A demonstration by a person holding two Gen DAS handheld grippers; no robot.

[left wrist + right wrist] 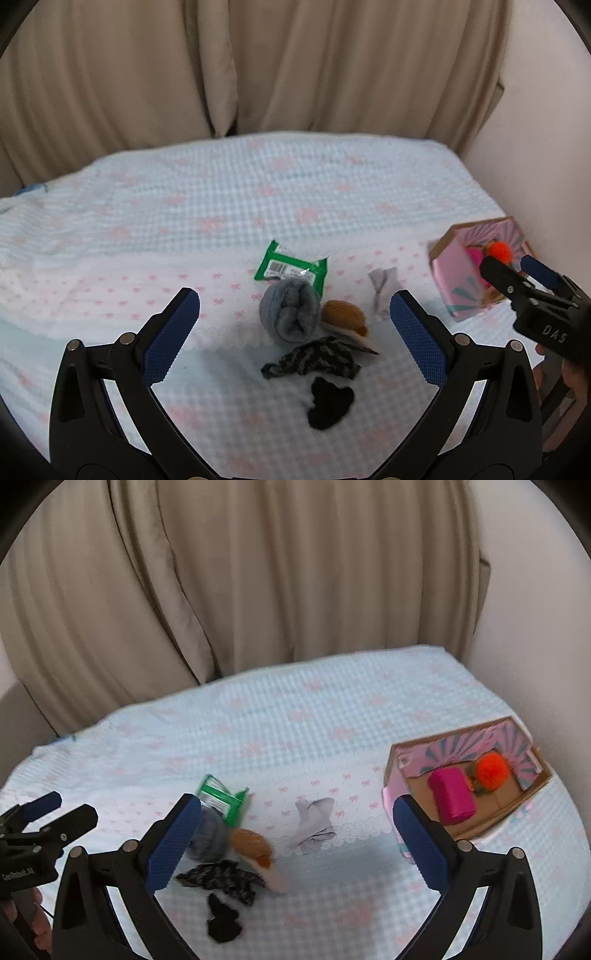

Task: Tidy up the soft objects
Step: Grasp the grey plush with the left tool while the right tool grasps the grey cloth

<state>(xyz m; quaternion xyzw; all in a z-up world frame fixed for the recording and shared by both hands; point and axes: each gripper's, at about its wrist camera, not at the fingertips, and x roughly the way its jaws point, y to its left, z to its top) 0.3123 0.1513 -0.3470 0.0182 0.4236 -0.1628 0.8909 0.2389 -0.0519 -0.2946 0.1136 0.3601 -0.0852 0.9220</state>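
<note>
A wide bed (184,206) under a pale blue waffle-textured cover with pink bows carries everything, with beige curtains (258,66) hanging behind it. At its right edge sits the open pink cardboard box with teal rays (413,760), and inside it lie a magenta rolled cloth (451,794) and a fuzzy orange pom-pom (491,771).

The rest of the soft objects lie loose near the middle of the bed, well apart from the box. The rolled grey sock bundle (291,310) touches a green plastic wipes packet (290,267) behind it and a tan and brown plush piece (345,317) to its right. Just in front lie a dark patterned fabric scrap (314,360) and a small black crumpled cloth (328,404). A pale grey folded cloth (316,825) lies alone between the cluster and the box.

The left tool (295,332) hangs over the cluster with its blue-padded jaws spread wide and nothing between them. The right tool (295,843) is likewise wide open and empty, nearer the box.

The likely trouble is the crowding: a wide closing on the grey bundle could also pinch the plush or the packet, or drag the patterned scrap along. Limp cloth may slip from the pads or drape over the box wall on release. The light box could shift if bumped.
</note>
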